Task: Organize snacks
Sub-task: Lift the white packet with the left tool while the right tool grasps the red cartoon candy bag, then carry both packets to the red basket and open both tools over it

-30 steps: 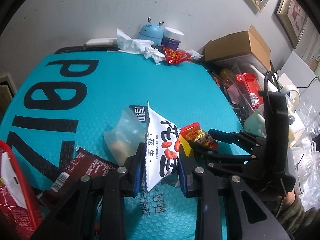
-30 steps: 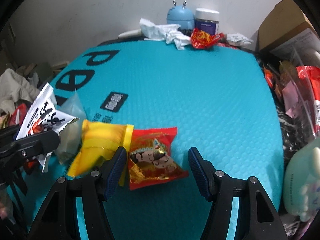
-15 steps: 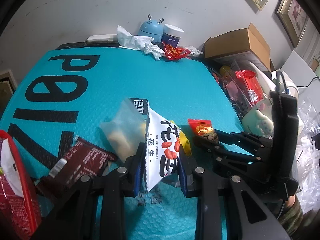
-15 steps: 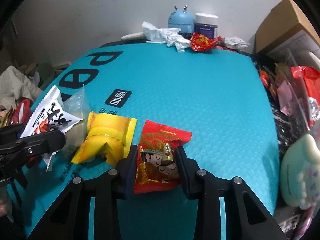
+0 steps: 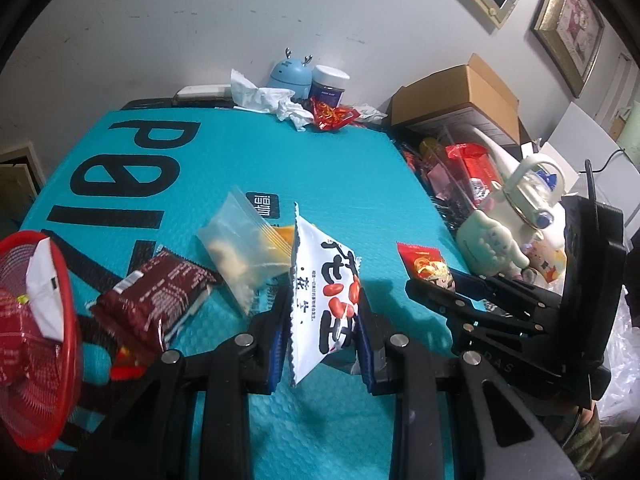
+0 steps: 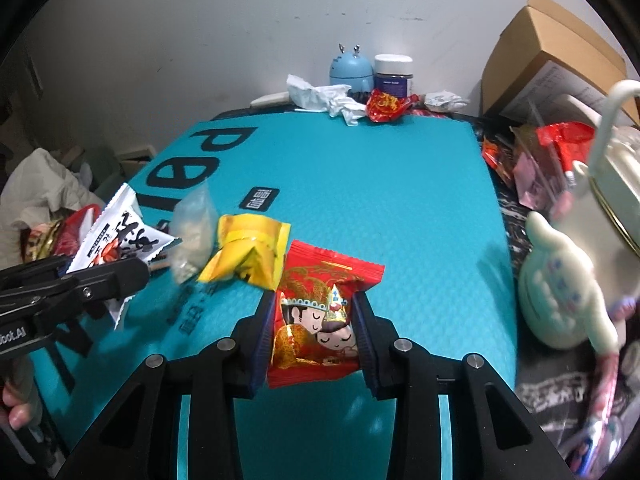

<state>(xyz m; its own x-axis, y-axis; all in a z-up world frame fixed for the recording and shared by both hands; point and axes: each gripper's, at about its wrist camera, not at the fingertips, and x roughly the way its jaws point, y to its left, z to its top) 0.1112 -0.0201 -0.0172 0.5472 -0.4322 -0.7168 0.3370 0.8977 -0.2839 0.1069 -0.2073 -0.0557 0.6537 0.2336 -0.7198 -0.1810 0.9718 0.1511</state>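
My left gripper [image 5: 320, 332] is shut on a white peanut packet [image 5: 324, 300], held upright above the teal mat [image 5: 340, 168]. My right gripper [image 6: 314, 334] is shut on a red sweet packet [image 6: 316, 320] printed with two cartoon figures, lifted off the mat; the same packet [image 5: 426, 266] shows in the left wrist view. On the mat lie a yellow packet [image 6: 248, 254], a clear zip bag [image 5: 240, 248] and a dark red wrapper [image 5: 156, 296]. A red mesh basket [image 5: 28, 392] holding snacks sits at the lower left.
At the mat's far edge stand a blue figurine [image 5: 290, 76], a white-lidded jar [image 5: 329, 84], crumpled tissue [image 5: 264, 98] and a red wrapper [image 5: 330, 114]. A cardboard box [image 5: 456, 100], red packets and a pale plush toy [image 6: 568, 292] crowd the right side.
The right gripper closed on the red packet and lifted it off the mat. The left gripper rose with the white packet, and the red basket came further into view.
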